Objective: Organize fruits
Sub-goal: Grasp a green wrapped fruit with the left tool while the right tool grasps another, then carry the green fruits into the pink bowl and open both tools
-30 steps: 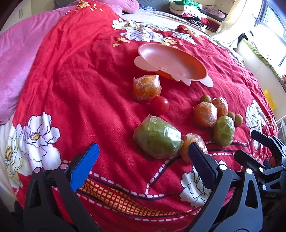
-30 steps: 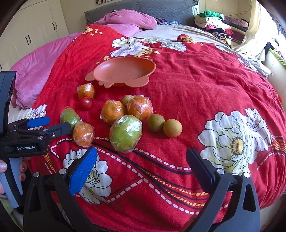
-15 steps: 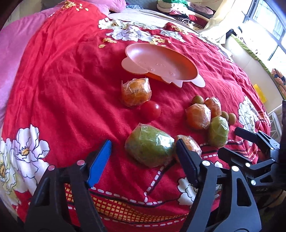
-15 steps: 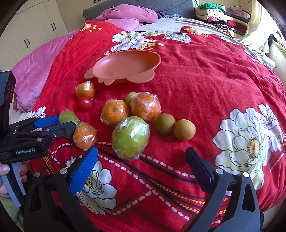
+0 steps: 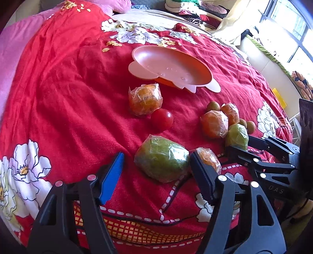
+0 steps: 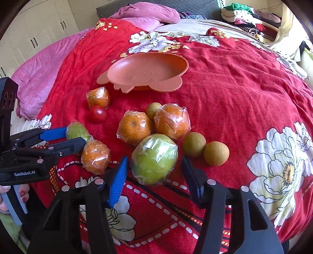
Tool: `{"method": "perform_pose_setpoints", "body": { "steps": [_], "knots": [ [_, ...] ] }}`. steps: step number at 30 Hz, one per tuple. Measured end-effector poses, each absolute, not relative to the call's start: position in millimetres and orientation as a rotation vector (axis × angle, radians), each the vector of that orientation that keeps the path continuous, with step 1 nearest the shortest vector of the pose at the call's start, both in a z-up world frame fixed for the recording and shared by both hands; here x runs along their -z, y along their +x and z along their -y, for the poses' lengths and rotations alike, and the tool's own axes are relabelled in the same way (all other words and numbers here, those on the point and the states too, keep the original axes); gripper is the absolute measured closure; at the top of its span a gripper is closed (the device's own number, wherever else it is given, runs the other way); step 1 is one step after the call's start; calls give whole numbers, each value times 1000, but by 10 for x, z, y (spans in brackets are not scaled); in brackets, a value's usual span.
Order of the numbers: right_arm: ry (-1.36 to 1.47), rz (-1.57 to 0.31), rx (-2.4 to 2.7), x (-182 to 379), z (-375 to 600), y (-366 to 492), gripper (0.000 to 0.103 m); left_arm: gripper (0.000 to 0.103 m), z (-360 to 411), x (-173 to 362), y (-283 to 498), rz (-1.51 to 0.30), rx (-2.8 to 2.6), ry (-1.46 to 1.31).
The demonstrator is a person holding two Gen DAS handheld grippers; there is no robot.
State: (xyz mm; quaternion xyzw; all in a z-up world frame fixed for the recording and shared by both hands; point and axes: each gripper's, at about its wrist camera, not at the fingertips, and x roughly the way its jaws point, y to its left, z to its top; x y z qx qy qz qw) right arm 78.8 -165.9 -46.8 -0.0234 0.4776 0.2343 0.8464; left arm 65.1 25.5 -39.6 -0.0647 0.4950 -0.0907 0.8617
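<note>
Fruits lie on a red flowered bedspread in front of an orange-pink bowl, which also shows in the right wrist view. My left gripper is open with a wrapped green fruit between its fingertips; whether the pads touch it I cannot tell. My right gripper is open around another wrapped green fruit. Wrapped oranges, a red tomato and small brown fruits lie nearby. A wrapped orange lies beside the left gripper.
Pink bedding lies at the left edge of the bed. Piled clothes sit at the far right. White cupboards stand beyond the bed. A window is at the right.
Both grippers have moved forward and down toward the fruits. Each now has a green fruit between its open fingers, and the jaws have narrowed.
</note>
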Motion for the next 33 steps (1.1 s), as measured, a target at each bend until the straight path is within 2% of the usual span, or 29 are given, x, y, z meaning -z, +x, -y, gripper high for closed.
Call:
{"method": "perform_pose_setpoints", "body": {
  "steps": [2,9,12,14,33],
  "knots": [
    [-56,-1007,-504,481,1633,807,58,42,-248,404,661,-1038,192,-134],
    [-49,-992,-518,510,1627,840,60,43,-240,436,706,-1039,197,-124],
    [-24,-989,-529,477,1667,833,61,46,-236,437,732,-1035,206,-121],
    [-15,-987,-537,438,1692,815,61,54,-235,425,750,-1031,231,-128],
    [24,-897,-574,-28,1869,1055,61,55,-327,95,887,-986,268,-196]
  ]
}}
